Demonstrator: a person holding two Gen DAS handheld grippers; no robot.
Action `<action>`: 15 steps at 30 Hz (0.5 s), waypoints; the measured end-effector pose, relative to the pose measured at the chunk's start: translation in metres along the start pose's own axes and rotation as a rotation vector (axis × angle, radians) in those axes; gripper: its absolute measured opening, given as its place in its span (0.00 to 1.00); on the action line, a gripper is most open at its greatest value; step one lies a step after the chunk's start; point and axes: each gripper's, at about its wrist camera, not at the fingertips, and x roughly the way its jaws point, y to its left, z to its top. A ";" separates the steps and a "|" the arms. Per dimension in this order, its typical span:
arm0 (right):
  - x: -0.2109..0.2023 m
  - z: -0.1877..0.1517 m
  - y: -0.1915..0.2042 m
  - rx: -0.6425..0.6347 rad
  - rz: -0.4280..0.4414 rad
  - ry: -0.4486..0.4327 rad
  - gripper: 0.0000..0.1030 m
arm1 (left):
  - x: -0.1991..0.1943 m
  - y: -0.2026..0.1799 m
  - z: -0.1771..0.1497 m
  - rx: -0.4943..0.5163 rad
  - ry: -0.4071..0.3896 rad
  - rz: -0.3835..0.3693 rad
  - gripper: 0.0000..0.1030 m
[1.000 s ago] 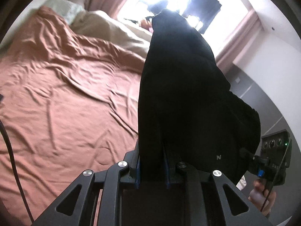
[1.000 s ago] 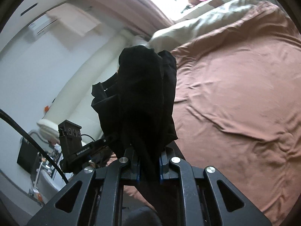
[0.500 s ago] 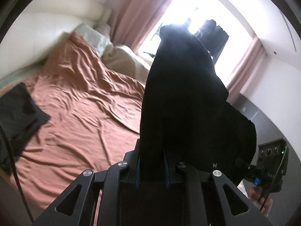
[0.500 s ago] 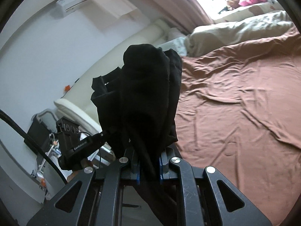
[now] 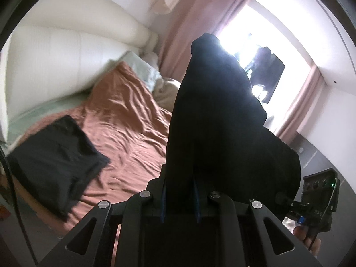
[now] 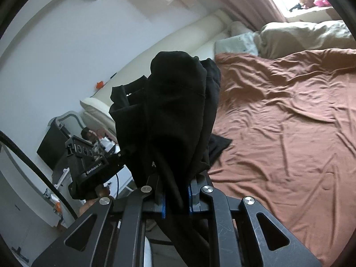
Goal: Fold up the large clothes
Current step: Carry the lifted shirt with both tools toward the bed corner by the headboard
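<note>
A black garment [image 5: 218, 120] is bunched and held up in the air between both grippers. My left gripper [image 5: 179, 197] is shut on one part of it; the cloth stands up over the fingers and hides most of the view ahead. My right gripper [image 6: 175, 197] is shut on another part of the same black garment [image 6: 175, 120]. The left gripper's body [image 6: 89, 166] shows at the left of the right wrist view, the right gripper's body [image 5: 320, 191] at the right of the left wrist view. A second black garment [image 5: 53, 158] lies folded on the bed near its left edge.
A wide bed with a wrinkled brown sheet [image 6: 289, 133] lies below and ahead. A beige duvet and pillows [image 6: 300, 35] sit at its head by a cream headboard [image 5: 66, 51]. Pink curtains [image 5: 195, 29] frame a bright window. A dark desk area [image 6: 53, 146] stands beside the bed.
Both grippers have tilted and swung toward the head of the bed with the garment still held. The folded black garment on the bed has come into the left wrist view.
</note>
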 end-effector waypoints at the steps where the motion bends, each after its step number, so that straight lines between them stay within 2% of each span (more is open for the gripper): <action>1: 0.015 0.002 0.006 -0.008 0.007 0.005 0.10 | -0.006 0.009 0.006 0.006 -0.005 0.022 0.19; 8: 0.091 0.008 0.029 -0.015 0.085 0.034 0.10 | -0.039 0.052 0.044 0.053 -0.023 0.170 0.18; 15: 0.184 0.018 0.044 0.011 0.147 0.093 0.10 | -0.059 0.099 0.086 0.101 -0.021 0.337 0.18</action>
